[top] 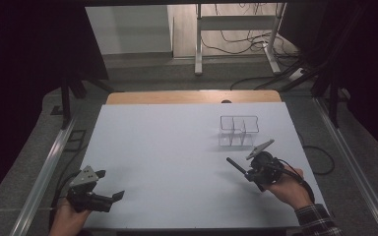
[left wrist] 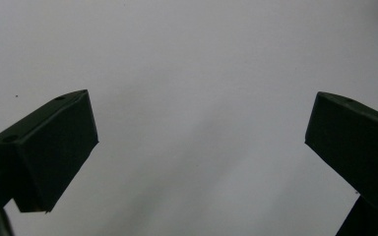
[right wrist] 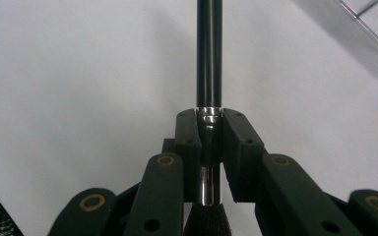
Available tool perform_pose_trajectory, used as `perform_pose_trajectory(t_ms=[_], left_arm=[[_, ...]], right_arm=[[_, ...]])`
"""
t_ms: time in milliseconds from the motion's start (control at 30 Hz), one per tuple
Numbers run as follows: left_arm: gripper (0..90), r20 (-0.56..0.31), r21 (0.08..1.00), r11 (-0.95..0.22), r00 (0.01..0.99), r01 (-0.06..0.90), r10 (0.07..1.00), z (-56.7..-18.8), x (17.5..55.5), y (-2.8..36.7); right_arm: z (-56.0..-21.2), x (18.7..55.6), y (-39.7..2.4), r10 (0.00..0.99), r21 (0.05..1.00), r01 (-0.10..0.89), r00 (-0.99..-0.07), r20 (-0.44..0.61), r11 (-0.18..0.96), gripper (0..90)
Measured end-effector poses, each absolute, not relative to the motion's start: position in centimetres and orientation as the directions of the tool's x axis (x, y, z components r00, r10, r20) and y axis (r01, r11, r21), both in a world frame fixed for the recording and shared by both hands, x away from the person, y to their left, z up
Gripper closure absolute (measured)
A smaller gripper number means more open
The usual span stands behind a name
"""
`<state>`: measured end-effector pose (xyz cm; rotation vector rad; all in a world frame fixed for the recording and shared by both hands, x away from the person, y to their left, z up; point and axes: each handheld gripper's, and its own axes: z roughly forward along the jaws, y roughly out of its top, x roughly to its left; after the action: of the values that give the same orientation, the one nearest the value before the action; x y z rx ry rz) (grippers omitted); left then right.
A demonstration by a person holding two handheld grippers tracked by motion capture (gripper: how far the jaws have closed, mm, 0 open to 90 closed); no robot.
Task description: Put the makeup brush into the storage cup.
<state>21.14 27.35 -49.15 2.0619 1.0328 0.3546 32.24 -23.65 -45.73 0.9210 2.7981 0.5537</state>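
- The right gripper (right wrist: pixel 209 129) has its jaws clamped on a dark slender brush (right wrist: pixel 209 59), lower right of the high view; pick-up looks done.
- Placing it in the clear divided organizer (top: pixel 238 130), upper right of centre, seems left.
- The left gripper (left wrist: pixel 197 147) idles, jaws wide and empty.
- White table (top: pixel 167 147); grey floor, cables behind.

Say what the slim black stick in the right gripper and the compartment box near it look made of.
Stick: looks like glossy black metal or hard plastic; a bright highlight runs along it, with a silvery band at the jaws and a dark fuzzy tuft at its near end. Compartment box: clear plastic or acrylic, since the table shows through its walls.
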Motion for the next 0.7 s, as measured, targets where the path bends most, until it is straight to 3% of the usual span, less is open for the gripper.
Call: perform_pose_trajectory(t_ms=[700], left_arm=[[0.0, -0.077, 0.750, -0.401, 0.671, 0.527, 0.737, -48.8, 21.9, 25.6]], right_arm=[[-45.3, 31.7, -22.0, 0.541, 0.389, 0.497, -0.841, -0.003, 0.775, 77.3]])
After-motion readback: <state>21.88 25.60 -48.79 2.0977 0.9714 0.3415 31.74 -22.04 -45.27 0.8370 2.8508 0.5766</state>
